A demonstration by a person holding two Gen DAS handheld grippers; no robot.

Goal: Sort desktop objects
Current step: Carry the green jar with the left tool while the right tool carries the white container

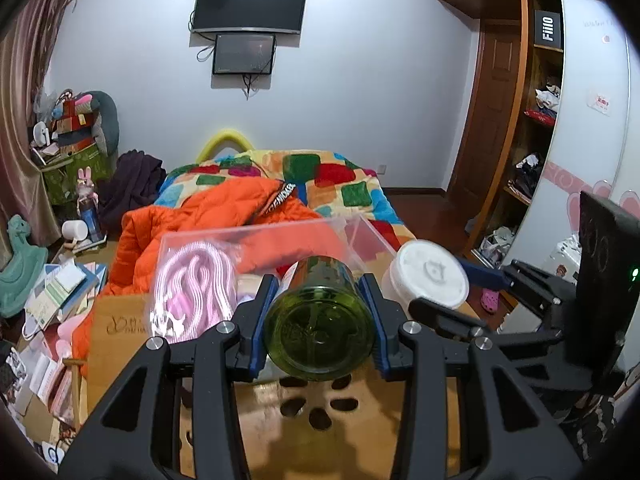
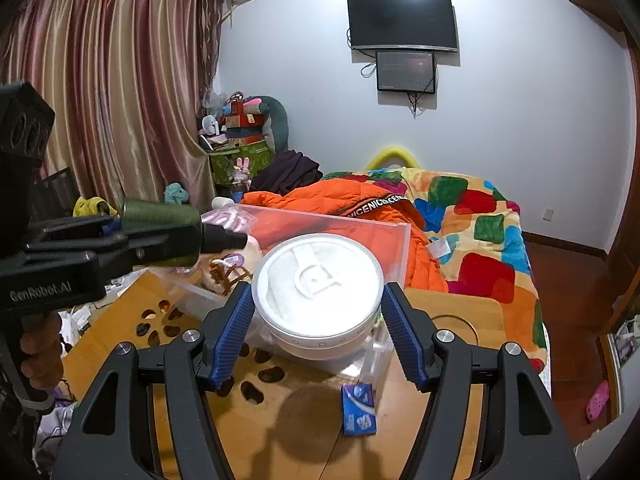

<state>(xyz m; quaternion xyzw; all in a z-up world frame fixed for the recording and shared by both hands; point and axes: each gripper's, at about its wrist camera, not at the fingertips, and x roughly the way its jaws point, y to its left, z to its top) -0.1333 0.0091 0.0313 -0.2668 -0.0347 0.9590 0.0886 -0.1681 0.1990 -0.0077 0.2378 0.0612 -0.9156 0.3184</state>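
My left gripper (image 1: 319,308) is shut on a dark green glass bottle (image 1: 320,324), held lying with its base toward the camera and its black cap end pointing away above the wooden table. From the right wrist view the same green bottle (image 2: 160,220) shows at the left, clamped in the left gripper (image 2: 120,236). My right gripper (image 2: 318,300) is shut on a round white lidded container (image 2: 318,296), lifted above the table; the white container (image 1: 426,276) also shows right of the bottle. Behind both stands a clear plastic box (image 2: 332,224), (image 1: 260,240) holding pink items.
The wooden table (image 2: 460,312) has oval cut-outs (image 2: 160,320). A small blue packet (image 2: 359,409) lies near its front. Beyond the table is a bed with an orange jacket (image 2: 320,200) and patchwork quilt (image 2: 480,216). Books and clutter (image 1: 60,292) sit at the left.
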